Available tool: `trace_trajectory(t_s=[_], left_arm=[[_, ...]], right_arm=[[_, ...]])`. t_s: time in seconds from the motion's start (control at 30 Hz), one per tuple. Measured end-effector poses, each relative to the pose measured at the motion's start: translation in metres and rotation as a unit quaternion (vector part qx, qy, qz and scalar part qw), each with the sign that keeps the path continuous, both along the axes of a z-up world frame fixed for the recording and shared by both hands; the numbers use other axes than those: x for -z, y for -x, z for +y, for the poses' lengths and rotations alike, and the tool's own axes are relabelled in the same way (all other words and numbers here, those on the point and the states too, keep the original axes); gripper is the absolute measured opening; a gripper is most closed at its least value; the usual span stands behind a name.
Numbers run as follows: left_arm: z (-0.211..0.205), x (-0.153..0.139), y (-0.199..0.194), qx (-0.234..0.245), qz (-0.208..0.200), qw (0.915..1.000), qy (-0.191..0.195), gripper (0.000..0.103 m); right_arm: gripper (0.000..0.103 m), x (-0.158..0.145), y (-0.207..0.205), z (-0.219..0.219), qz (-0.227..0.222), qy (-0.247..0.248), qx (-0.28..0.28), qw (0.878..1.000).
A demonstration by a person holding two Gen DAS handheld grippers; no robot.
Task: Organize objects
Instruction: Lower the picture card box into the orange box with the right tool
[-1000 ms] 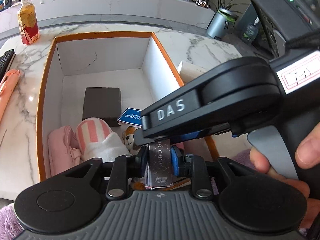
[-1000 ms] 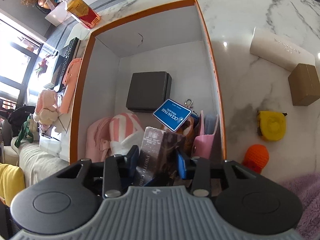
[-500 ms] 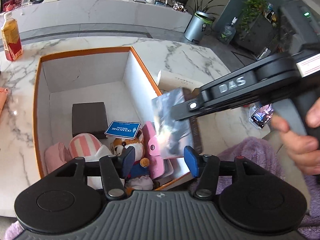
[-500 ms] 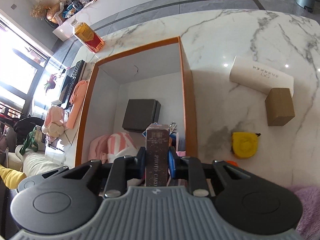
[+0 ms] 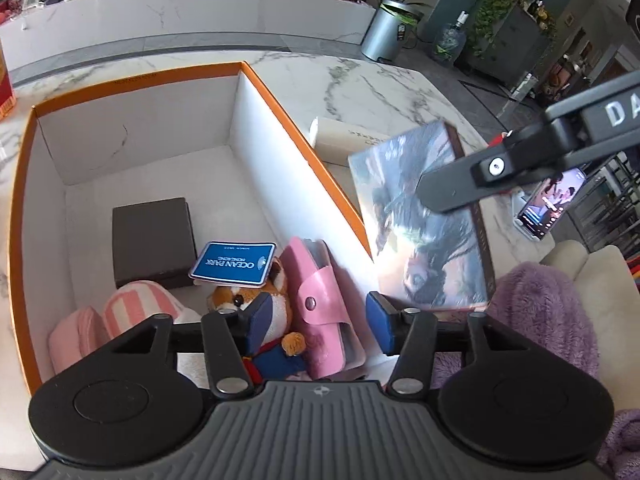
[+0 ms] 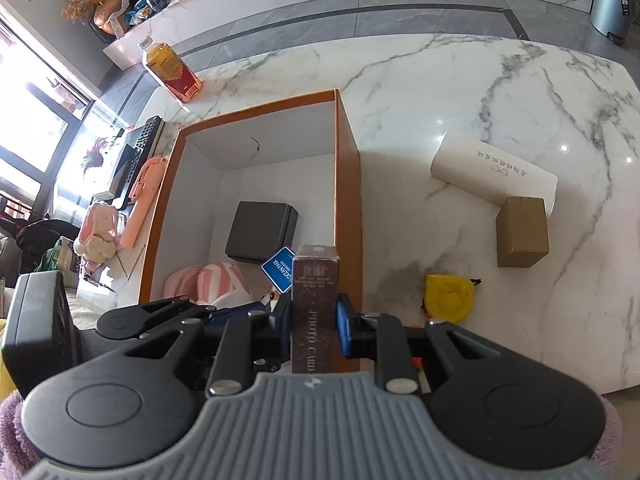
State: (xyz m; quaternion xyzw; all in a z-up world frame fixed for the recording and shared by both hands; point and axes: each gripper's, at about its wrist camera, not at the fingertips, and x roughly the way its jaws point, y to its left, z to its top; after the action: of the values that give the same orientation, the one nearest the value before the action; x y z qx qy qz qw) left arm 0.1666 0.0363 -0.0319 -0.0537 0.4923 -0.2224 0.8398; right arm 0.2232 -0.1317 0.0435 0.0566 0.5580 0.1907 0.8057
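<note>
Right hand-held gripper point(image 6: 314, 326) clamped on photo card box point(image 6: 314, 312), lower centre. Left hand-held gripper point(image 5: 316, 316) wide, empty, above orange box point(image 5: 280, 108) on desk point(image 6: 440, 92).

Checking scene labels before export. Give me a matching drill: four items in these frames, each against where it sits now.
Things:
1. photo card box
2. dark grey box
3. yellow tape measure
4. pink wallet

Places:
A. on the marble, outside the orange box
B. flat on the orange box's floor
C. between the right gripper's jaws
D. upright beside the plush fox, inside the orange box

Pairs: 1-C, 2-B, 3-A, 4-D
</note>
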Motion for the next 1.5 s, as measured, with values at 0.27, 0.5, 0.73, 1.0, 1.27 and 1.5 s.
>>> trace_trajectory(t_s=[0.27,0.5,0.73,1.0,1.27,1.5], left_arm=[[-0.012,0.016,-0.010,-0.008,0.021,0.9997,0.008,0.061],[-0.004,0.018,-0.007,-0.030,0.027,0.9991,-0.010,0.030],[0.018,0.023,-0.001,-0.058,0.032,0.9977,0.014,0.029],[0.028,0.027,0.000,-0.061,0.030,0.9966,0.047,0.029],[0.031,0.030,0.002,-0.058,0.025,0.9950,0.077,0.029],[0.032,0.032,0.000,-0.053,0.023,0.9947,0.085,0.027]], right_arm=[[0.024,-0.005,0.003,0.002,-0.006,0.022,-0.026,0.999],[0.024,-0.002,-0.001,0.011,0.003,0.023,-0.038,0.999],[0.024,0.017,-0.006,0.041,0.021,0.055,-0.060,0.996],[0.024,0.043,-0.003,0.067,0.032,0.137,-0.030,0.990],[0.024,0.044,-0.007,0.077,0.055,0.165,0.049,0.984],[0.026,0.048,-0.014,0.092,0.050,0.200,0.038,0.978]])
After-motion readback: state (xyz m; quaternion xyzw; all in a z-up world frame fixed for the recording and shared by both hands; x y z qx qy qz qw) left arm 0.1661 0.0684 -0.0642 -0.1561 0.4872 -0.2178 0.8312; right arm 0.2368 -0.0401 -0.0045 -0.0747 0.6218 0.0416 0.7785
